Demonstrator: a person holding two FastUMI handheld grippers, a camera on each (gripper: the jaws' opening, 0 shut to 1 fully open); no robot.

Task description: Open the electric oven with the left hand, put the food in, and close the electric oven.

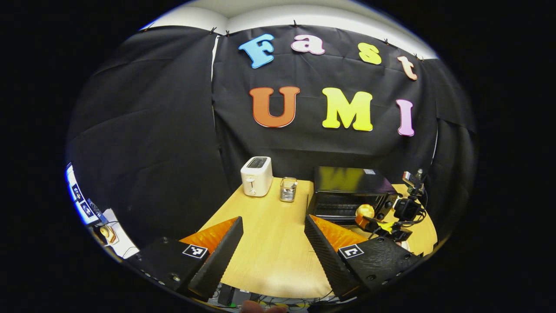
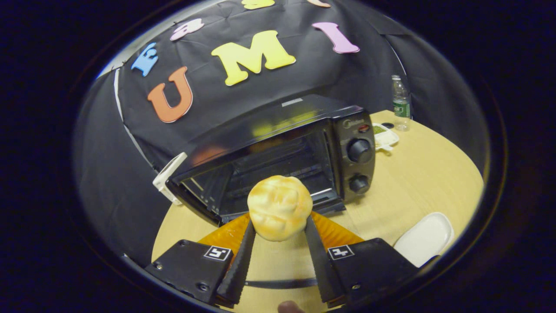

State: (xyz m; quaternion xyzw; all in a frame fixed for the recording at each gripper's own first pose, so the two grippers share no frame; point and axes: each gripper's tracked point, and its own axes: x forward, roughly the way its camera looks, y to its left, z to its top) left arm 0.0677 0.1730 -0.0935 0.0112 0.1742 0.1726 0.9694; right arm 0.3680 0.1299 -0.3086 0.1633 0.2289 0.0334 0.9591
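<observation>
Carrying bun clamped between right gripper fingers, oven just ahead, door seemingly shut; left gripper hanging wide open, empty, oven ahead to its right; next, judging: hooking door top, pulling down

The left gripper view looks from above the near edge of the bench, well back, facing the black cloth wall, with the oven far off to its right. The right gripper view sits close to the oven, tilted, looking at its glass front. Both views share the oven, the bench and the wall.
</observation>
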